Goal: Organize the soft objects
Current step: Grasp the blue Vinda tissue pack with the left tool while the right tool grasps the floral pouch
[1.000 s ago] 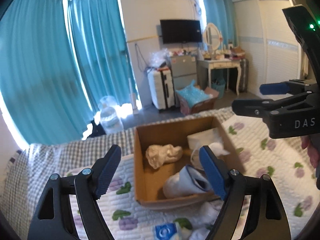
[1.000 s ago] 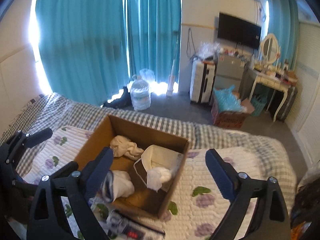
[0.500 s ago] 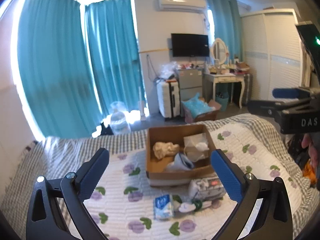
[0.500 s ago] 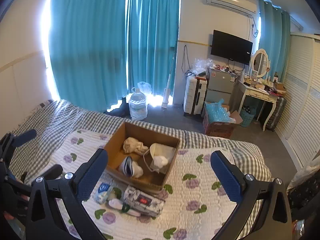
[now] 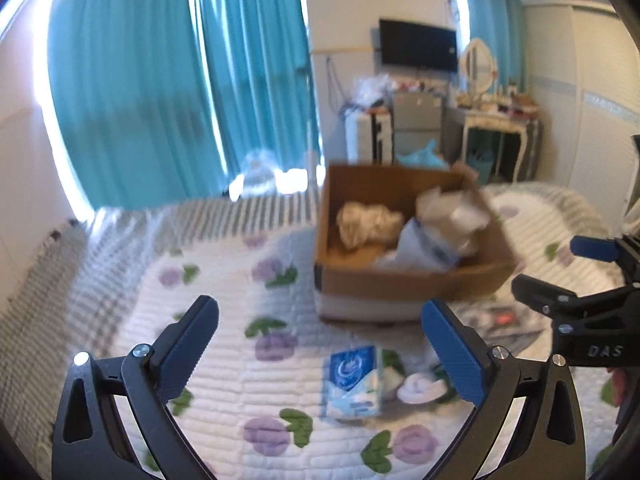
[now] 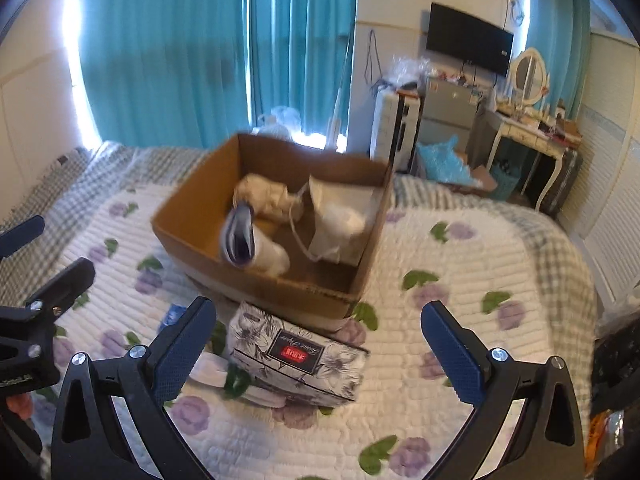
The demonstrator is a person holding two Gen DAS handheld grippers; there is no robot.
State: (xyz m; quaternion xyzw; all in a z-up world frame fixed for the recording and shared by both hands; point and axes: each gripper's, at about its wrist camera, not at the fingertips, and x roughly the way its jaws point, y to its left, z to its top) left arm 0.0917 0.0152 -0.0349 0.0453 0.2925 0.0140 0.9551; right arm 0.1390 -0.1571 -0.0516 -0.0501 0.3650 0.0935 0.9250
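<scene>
A cardboard box sits on the flowered quilt and holds a beige cloth bundle, a white rolled item with a blue end and a white bag. In front of it lie a floral tissue pack, a blue-white tissue packet and a white sock roll. My left gripper is open and empty above the blue packet. My right gripper is open and empty above the floral pack.
The bed's quilt spreads around the box, with a checked blanket at its far edge. Teal curtains, a suitcase and a dressing table stand beyond the bed.
Both grippers pulled back and up from the box, then dropped closer again toward the items in front of it. Both stay open and empty.
</scene>
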